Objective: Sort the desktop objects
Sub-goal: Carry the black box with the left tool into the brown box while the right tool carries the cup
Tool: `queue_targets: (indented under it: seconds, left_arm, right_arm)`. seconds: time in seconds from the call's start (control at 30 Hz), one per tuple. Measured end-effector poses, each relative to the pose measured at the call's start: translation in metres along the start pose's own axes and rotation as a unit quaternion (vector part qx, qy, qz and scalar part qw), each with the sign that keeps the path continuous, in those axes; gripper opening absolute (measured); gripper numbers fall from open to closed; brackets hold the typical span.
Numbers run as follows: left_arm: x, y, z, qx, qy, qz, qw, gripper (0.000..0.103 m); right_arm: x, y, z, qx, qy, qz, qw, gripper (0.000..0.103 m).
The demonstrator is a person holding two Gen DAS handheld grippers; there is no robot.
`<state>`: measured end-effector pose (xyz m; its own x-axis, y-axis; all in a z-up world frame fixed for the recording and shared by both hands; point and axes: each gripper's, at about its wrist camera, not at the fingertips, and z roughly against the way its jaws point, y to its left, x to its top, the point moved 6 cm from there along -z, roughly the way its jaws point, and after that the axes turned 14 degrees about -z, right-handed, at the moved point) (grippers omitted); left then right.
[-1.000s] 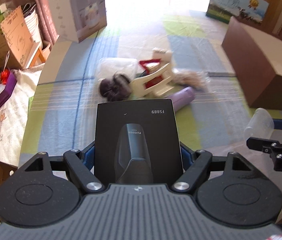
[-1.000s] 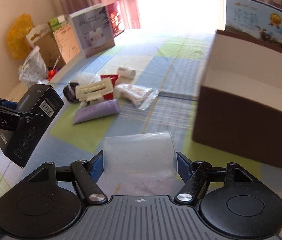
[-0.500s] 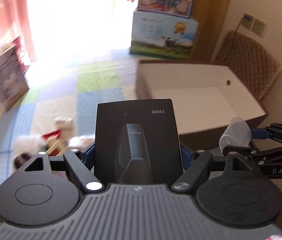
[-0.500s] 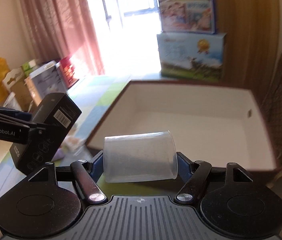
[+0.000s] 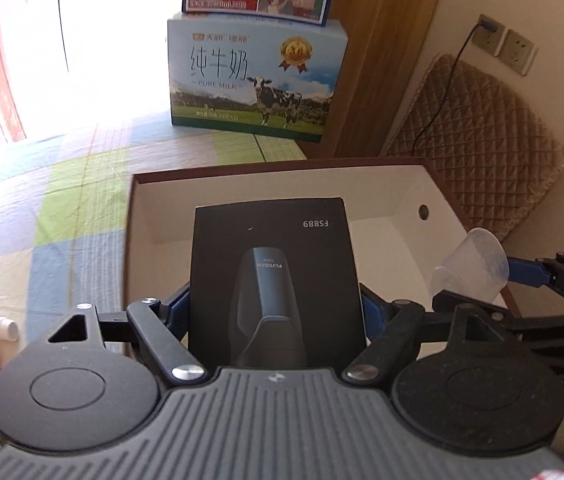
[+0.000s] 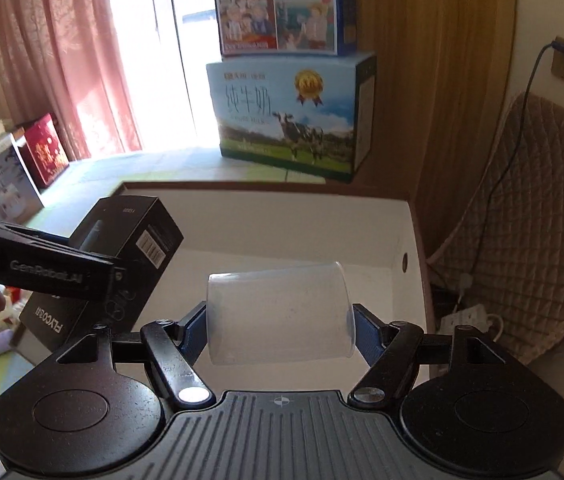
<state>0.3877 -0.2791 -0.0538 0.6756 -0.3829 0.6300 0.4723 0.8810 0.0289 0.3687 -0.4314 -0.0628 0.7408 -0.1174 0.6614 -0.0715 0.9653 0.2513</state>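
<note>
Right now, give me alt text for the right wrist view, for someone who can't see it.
The right hand-held gripper grips a clear plastic cup sideways above an open, white-lined cardboard box. To its left, the left hand-held gripper holds a black shaver box; milk cartons stand behind.

Daylight glares through the window point(image 5: 94, 40); fisheye edges bend, perhaps slightly blurred.

I see the black FS889 shaver box point(image 5: 270, 280) held upright over the open white-lined cardboard box point(image 5: 402, 188). Beside it, the clear plastic cup point(image 6: 280, 314) lies sideways, also above that box.
</note>
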Motion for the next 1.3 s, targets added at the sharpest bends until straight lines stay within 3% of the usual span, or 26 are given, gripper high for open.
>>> queue_targets:
  seconds: [0.37,0.63,0.83,1.23,1.3]
  left_arm:
    - [-0.008,-0.007,-0.082,0.008,0.091,0.061,0.994,0.077]
    - [-0.012,-0.01,-0.114,0.014,0.132,0.075,0.9884,0.077]
    - [-0.01,-0.011,-0.117,0.0,0.134,0.073,0.9883,0.077]
    - [-0.005,0.002,-0.098,0.028,0.119,0.055,0.9909,0.082]
    - [-0.005,0.005,-0.095,0.031,0.118,0.054,0.991,0.082]
  right_arm:
    - [-0.007,-0.018,-0.053,-0.019,0.083,0.021,0.996,0.07]
    - [-0.01,-0.019,-0.071,-0.02,0.111,0.029,0.993,0.07]
    - [-0.008,-0.018,-0.082,-0.018,0.126,0.025,0.992,0.07]
    - [-0.007,-0.011,-0.09,-0.006,0.154,0.002,0.988,0.07]
    - [-0.007,-0.01,-0.089,-0.001,0.152,-0.001,0.988,0.075]
